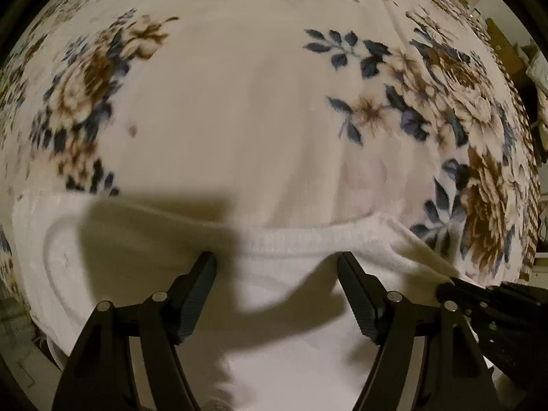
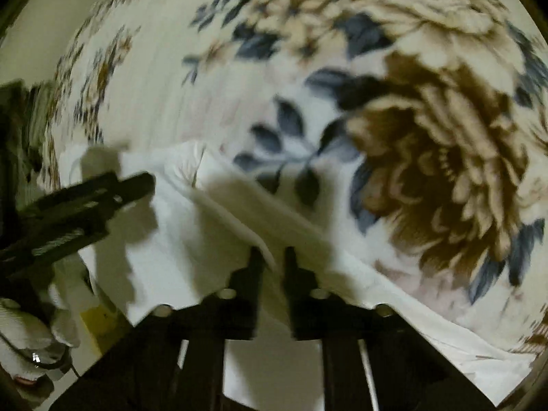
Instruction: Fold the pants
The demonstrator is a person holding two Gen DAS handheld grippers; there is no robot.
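The white pants (image 1: 284, 250) lie on a floral blanket (image 1: 239, 102), their ribbed waistband edge running across the left wrist view. My left gripper (image 1: 276, 262) is open, fingers spread wide just above the waistband. My right gripper (image 2: 274, 253) has its fingers close together, pinching a raised fold of the white pants (image 2: 236, 205) at their edge. The left gripper also shows in the right wrist view (image 2: 102, 191), at the left over the pants. The right gripper's black body shows at the lower right of the left wrist view (image 1: 486, 298).
The cream blanket with brown and blue flowers (image 2: 428, 137) covers the whole surface. A gloved hand (image 2: 24, 328) holds the left gripper. Room clutter shows past the blanket's far right edge (image 1: 507, 44).
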